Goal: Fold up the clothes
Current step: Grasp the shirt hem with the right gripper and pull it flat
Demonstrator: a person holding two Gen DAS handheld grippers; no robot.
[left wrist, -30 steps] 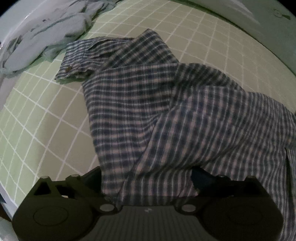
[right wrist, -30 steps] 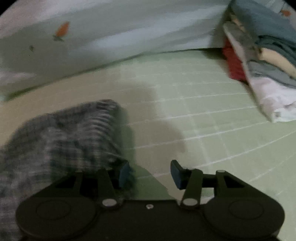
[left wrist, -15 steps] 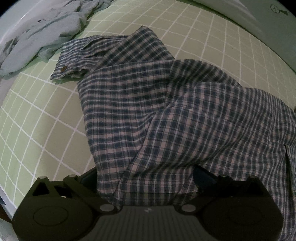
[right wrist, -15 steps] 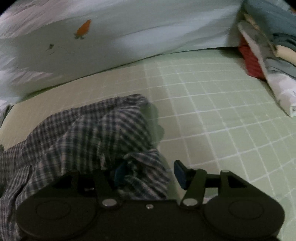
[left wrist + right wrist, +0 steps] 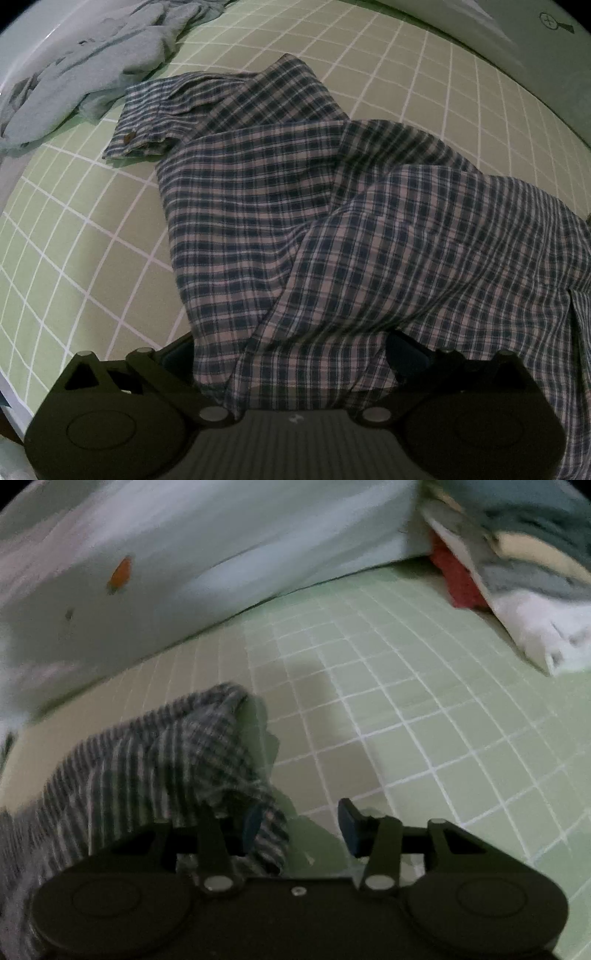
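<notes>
Plaid shirt [image 5: 332, 229] rumpled on the green gridded bed [image 5: 74, 240], running forward-left from left gripper [image 5: 291, 354], fingers wide around bunched cloth; right gripper [image 5: 299, 823] wide, shirt edge on its left finger.

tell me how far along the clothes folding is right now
Done: a folded stack sits at the far right of the green grid sheet. In hand: the plaid shirt lies rumpled, its buttoned cuff sticking out; its fabric drapes over the left tool, whose state is hidden, and the open right tool has cloth at one finger. Left: folding this shirt, then the grey garment.
</notes>
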